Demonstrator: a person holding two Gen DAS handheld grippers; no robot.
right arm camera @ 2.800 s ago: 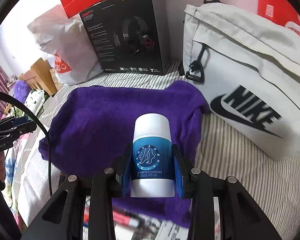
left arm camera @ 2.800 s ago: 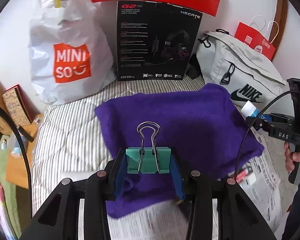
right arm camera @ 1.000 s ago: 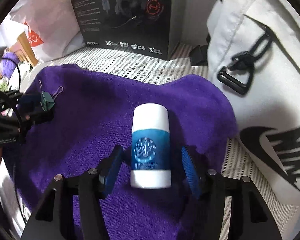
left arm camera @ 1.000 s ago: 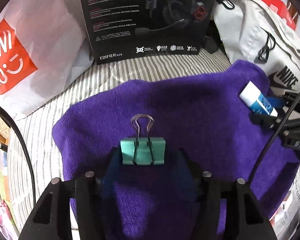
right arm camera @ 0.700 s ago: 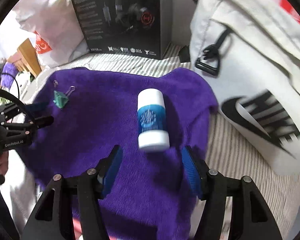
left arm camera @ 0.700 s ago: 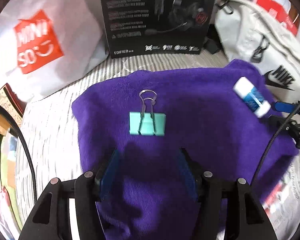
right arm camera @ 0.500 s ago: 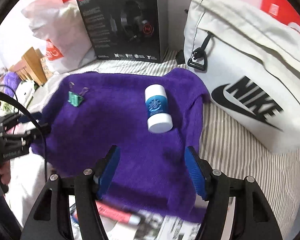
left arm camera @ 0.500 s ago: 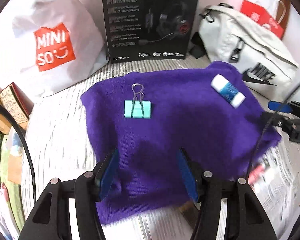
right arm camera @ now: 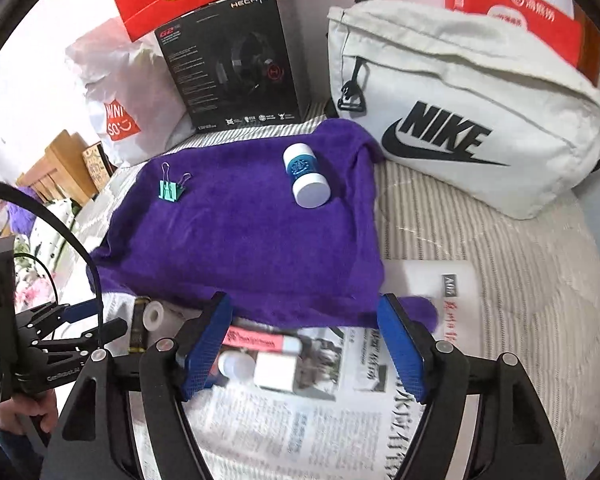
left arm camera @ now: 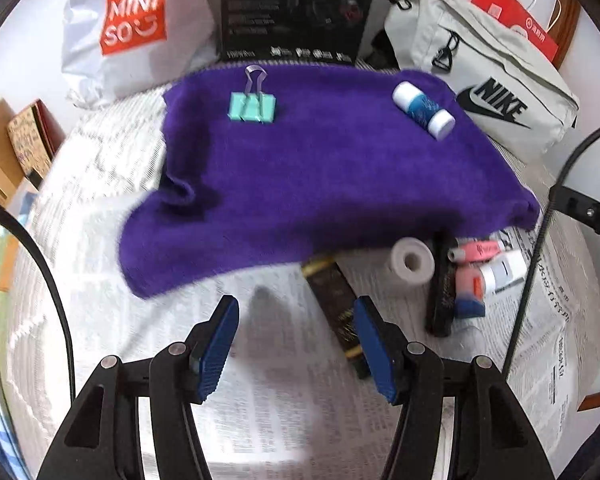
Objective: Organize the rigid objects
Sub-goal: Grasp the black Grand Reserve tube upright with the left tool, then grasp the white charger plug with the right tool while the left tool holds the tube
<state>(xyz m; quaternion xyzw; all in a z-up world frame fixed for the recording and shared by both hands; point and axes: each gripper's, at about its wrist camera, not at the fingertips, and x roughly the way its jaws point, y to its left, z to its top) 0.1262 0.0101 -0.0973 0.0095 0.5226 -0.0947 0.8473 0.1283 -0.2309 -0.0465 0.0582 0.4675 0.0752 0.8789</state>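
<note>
Both grippers are held empty above the newspaper [right arm camera: 332, 412] at the near edge of the bed, with nothing between their blue pads. The left gripper [left arm camera: 296, 344] has its jaws spread wide, and the right gripper [right arm camera: 304, 344] has its jaws spread just as wide.

Two items are already laid on the purple towel [left arm camera: 320, 176]: a green clip [left arm camera: 253, 107] toward the far left, its wire handles pointing away, and a blue-and-white bottle [left arm camera: 423, 110] lying on its side toward the far right. They are well apart from each other.

The things not yet sorted are seen on the newspaper, just off the towel's near edge. A long black box [left arm camera: 338, 308] lies just ahead of the left jaws, by the right-hand pad, its long axis running away from the jaws and tilted left, its far end tucked under the towel. A white roll [left arm camera: 410, 262] sits just beyond it, its open end facing the camera. A pink tube [right arm camera: 262, 342] lies crosswise close before the right jaws, with a small white bottle [right arm camera: 236, 364] and a white block [right arm camera: 278, 372] beside it, near the left-hand pad.

The pink tube is judged nearest to the right gripper, and the black box to the left. With the tube's long axis running across the jaws, a turn of the wrist would likely be needed before it is clamped.
</note>
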